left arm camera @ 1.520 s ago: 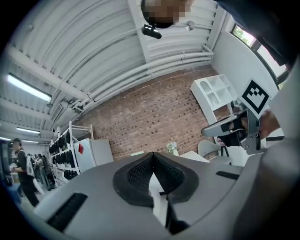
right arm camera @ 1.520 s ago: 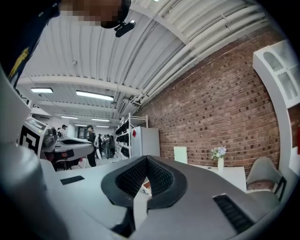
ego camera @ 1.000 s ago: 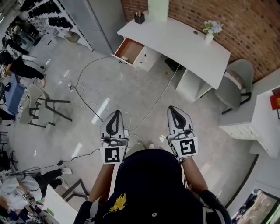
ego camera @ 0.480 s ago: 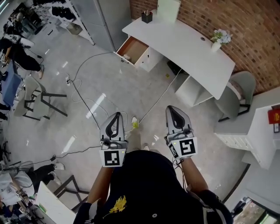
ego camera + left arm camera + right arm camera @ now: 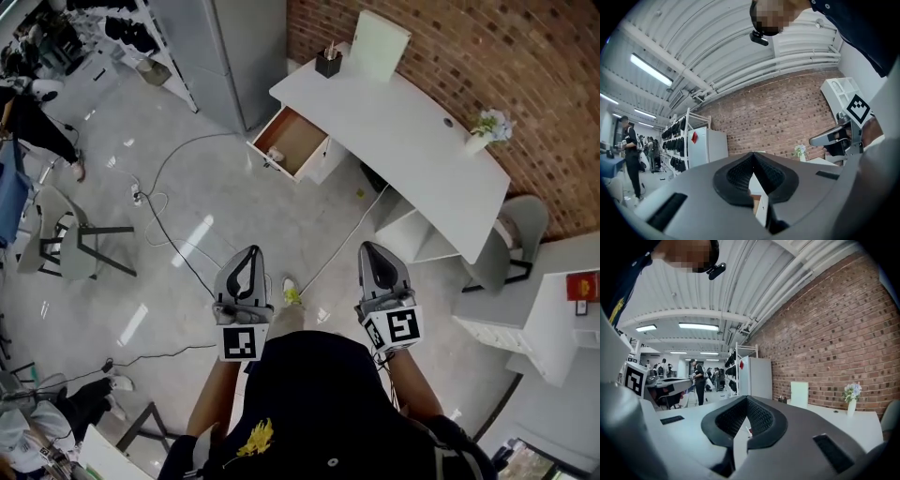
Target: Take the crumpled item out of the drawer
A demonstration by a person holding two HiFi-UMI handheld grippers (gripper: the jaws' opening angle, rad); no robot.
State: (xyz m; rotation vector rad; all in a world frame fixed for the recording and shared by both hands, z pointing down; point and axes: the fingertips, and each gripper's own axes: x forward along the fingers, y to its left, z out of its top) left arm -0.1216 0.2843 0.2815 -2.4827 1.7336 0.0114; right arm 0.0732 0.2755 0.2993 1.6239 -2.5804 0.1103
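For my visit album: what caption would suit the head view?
Overhead: a person holds the left tool and right tool, both shut and empty, facing a white desk with an open drawer.

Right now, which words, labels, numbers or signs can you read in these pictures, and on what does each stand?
No text is readable.
Red sign on the white cabinet: too small to read.
Red box, far right: too small to read.
Left claw and right claw: square markers only, no letters.
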